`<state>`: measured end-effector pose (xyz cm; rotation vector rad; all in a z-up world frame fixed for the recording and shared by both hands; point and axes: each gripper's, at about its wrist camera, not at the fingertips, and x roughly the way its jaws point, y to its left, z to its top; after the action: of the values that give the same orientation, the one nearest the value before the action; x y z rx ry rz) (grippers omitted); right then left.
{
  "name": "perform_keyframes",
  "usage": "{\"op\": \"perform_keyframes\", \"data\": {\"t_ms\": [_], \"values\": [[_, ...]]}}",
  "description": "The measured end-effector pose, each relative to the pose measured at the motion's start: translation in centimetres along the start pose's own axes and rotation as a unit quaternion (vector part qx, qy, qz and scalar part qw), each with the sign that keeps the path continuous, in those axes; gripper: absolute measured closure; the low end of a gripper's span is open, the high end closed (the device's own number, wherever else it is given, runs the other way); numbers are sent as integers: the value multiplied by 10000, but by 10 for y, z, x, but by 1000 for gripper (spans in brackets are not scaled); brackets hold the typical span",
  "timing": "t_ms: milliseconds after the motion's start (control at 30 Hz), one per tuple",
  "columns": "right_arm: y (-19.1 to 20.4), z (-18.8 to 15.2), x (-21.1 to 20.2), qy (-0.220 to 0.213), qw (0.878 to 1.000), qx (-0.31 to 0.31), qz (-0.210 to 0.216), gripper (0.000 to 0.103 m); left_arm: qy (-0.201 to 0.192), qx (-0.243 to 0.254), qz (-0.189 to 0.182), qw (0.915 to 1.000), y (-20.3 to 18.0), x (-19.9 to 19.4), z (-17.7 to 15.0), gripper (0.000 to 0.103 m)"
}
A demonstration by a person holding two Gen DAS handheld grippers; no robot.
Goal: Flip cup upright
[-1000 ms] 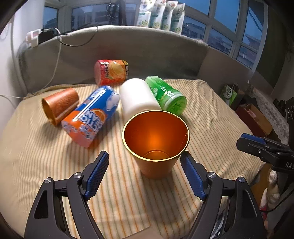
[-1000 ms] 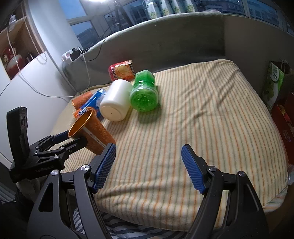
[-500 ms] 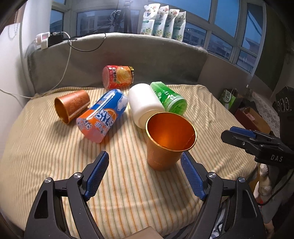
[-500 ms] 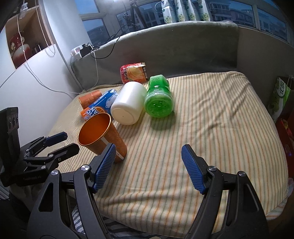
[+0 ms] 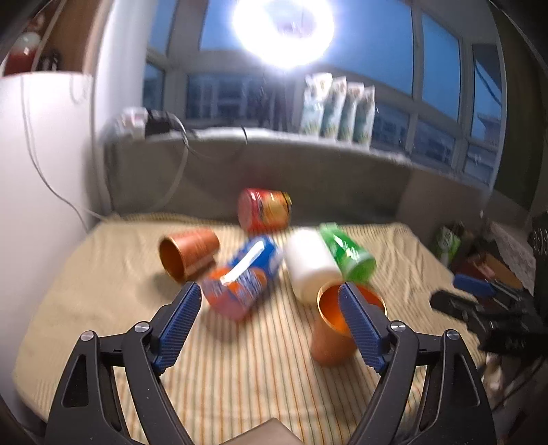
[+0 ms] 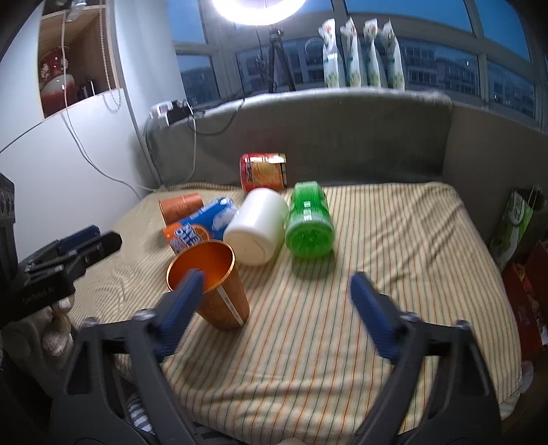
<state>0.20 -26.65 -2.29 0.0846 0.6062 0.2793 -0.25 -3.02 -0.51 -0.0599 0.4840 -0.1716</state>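
Backing away over the last second, the left gripper [image 5: 269, 303] has drawn off from the upright orange cup [image 5: 337, 325], which earlier stood squarely between its fingers and now sits out by the right-hand fingertip, partly behind it. Both views have also tipped upward, taking in more window and the ring light [image 5: 282, 30].

Its fingers are spread wide with nothing between them. The right gripper [image 6: 274, 301] is likewise spread and empty; the same cup [image 6: 214, 284] stands just beyond its left fingertip, mouth up, long axis close to vertical (leaning slightly in this fisheye view). It rests on the striped cover [image 6: 376, 274], just in front of the white jar [image 6: 258, 227].

A second orange cup [image 5: 186, 253] lies on its side, ahead of the left gripper's left finger and beyond its tip, mouth turned towards that camera, long axis along the cover. If that one is next, the left gripper looks the nearer.

Motion blur softens the left view; labels on the blue can [image 5: 243, 279] are unreadable there. Each cup's base is hidden, so I cannot tell how firmly either sits.
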Motion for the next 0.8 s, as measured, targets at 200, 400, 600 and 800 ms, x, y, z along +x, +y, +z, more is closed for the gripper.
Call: {"op": "perform_keyframes", "data": {"t_ms": [200, 400, 600, 800], "values": [[9, 1, -7, -251, 9994, -200, -148, 8, -425, 15, 245, 9988, 2, -5, 7, 15], [8, 2, -10, -412, 9986, -204, -266, 3, -719, 38, 412, 9966, 4, -10, 9, 9], [5, 2, -12, -510, 9980, -152, -351, 0, -749, 98, 444, 9962, 2, -12, 10, 9], [4, 2, -11, -523, 9977, -142, -399, 0, -714, 118, 435, 9964, 2, -11, 9, 9]]}}
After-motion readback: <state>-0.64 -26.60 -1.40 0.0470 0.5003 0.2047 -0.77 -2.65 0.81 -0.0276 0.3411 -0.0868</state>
